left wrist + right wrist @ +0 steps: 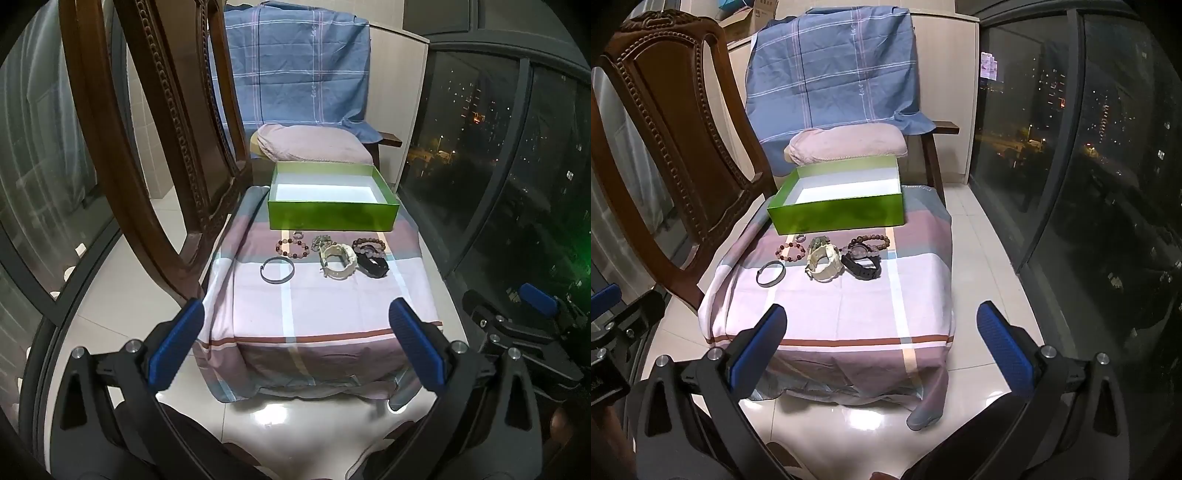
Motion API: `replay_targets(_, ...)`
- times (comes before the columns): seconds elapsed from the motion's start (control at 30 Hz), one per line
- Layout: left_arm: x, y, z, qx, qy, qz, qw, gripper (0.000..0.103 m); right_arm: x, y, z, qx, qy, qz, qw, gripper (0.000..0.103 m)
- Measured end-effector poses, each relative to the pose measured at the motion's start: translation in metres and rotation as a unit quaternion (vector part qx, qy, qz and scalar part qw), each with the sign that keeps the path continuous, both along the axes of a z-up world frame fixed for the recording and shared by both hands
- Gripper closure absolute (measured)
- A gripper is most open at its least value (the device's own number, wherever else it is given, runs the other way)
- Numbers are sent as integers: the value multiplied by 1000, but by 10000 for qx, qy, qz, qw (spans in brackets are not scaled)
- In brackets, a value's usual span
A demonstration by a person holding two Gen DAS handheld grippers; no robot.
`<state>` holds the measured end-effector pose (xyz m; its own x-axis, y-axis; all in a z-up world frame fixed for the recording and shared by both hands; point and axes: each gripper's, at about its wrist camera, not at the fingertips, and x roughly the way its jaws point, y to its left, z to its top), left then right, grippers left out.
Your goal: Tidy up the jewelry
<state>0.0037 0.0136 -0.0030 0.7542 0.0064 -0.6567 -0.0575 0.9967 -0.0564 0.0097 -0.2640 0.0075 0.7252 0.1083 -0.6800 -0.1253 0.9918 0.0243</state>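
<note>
Surface: low table under a pink, grey and white plaid cloth (314,306) (834,302), on pale floor tiles (122,295).
Chairs: carved wooden chair (155,147) (676,140) left of the table; far chair draped with a blue plaid sheet (299,66) (831,70), pink cushion (314,142) (846,142) on its seat.
Window: dark glass at right, city lights outside.
Box: green box (332,216) (838,214), lid off, white inside, nothing in it, at far end of table.
Left gripper (295,350): blue pads wide apart, nothing held, hovering at near table edge.
Right gripper (882,347): jaws spread wide too, nothing between them, near edge.
Jewelry: all on the cloth just near of the box, none inside.
White watch (338,264) (823,266): centre of the group.
Black watch (373,264) (860,267): just right of white one.
Metal bangle (279,270) (771,273): nearest, left end.
Pink bead bracelet (291,248) (790,252): far of bangle.
Brown bead bracelet (369,245) (875,242): far right, partly behind black watch.
Green-grey piece (321,242) (818,242): behind white watch, type unclear.
Small ring (297,234) (800,238): closest to box.
</note>
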Motion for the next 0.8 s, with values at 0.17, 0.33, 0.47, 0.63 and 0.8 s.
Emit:
replay_targets(0.17, 2, 2, -2, 22, 20, -15, 10000, 4, -1, -1, 3, 35, -24, -5, 10000, 3)
replay_targets(0.33, 4, -3, -5, 78, 66, -45, 9999, 4, -1, -3, 6, 47, -49, -8, 10000, 3)
replay_targets(0.47, 5, -3, -6, 130, 69, -64, 9999, 4, 0, -6, 6, 72, -60, -17, 10000, 3)
replay_targets(0.63, 5, 2, -8, 119, 94, -45, 9999, 4, 0, -7, 5, 76, -63, -23, 9999, 3)
replay_targets(0.8, 10, -3, -9, 143, 106, -56, 9998, 4, 1, -7, 5, 70, -67, -17, 10000, 3)
